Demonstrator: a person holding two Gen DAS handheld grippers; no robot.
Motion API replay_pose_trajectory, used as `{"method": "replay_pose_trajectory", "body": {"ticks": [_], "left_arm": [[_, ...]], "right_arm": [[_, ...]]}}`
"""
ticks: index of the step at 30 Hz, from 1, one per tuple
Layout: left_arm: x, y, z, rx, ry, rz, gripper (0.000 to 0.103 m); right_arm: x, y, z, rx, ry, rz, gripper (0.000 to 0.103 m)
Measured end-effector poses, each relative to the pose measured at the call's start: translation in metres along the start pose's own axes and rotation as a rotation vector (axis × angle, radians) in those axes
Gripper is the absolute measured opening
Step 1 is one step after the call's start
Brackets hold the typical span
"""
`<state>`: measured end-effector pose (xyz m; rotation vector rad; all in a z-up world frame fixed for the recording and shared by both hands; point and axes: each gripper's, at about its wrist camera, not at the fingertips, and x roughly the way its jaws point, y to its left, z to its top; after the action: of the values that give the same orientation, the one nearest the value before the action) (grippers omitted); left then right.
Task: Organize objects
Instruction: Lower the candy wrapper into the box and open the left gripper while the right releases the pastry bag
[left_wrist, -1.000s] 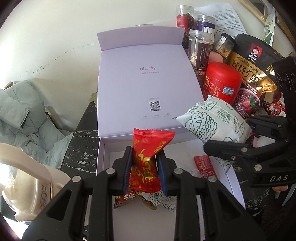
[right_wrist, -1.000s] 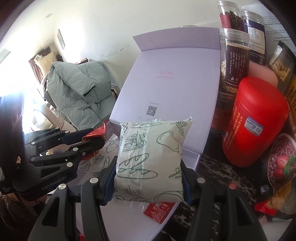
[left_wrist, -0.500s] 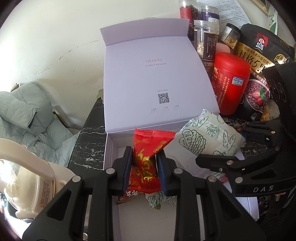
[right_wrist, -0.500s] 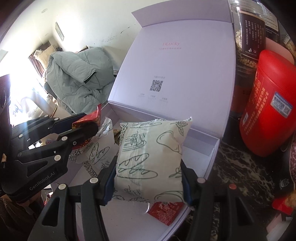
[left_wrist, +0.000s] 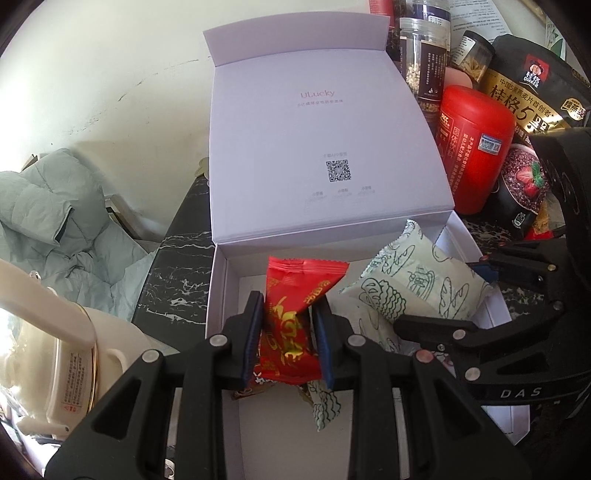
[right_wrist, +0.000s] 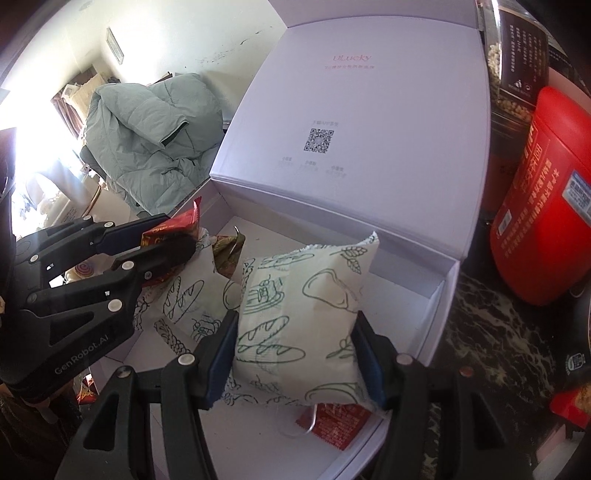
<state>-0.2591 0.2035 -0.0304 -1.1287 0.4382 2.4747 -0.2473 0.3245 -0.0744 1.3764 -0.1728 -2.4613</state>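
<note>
1. Left wrist view, change: the left gripper has come forward over the open white box; a second ago the box's near wall sat farther off. Its jaws stay clamped on the red candy packet, pads pressing both sides. The right gripper has dropped lower at right, and its green-printed snack pack is now inside the box outline instead of above the rim.
2. Left wrist view, surroundings: black marbled tabletop under the box, whitish wall beyond. The box lid stands open at the far side, QR code on its inner face. Red canister, clear jars and a dark oat bag crowd the far right. Grey-green padded jacket at left, cream pot near left.
3. Left wrist view, packet: glossy red, gold print, crimped top edge upright, held over the box's near left part.
4. Right wrist view, change: the camera sits closer to the box; the lid fills more of the view.
5. Right wrist view, grip: the right gripper has its jaws set wide, closed against both edges of the pale snack pack, held over the box floor. A second printed pack and a red sachet lie inside. The left gripper holds the red packet at left.
</note>
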Motion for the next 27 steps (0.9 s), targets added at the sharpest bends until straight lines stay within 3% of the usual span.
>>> {"method": "replay_pose_trajectory", "body": {"ticks": [18,27], "left_arm": [[-0.014,-0.006,-0.002,-0.016,0.017,0.018,0.027],[-0.047,0.001,-0.003,-0.032,-0.033,0.064,0.047]], "right_arm": [[-0.023,0.008,-0.001,0.005,-0.042,-0.034,0.061],[-0.055,0.029,-0.003,-0.039,-0.114,-0.101,0.062]]}}
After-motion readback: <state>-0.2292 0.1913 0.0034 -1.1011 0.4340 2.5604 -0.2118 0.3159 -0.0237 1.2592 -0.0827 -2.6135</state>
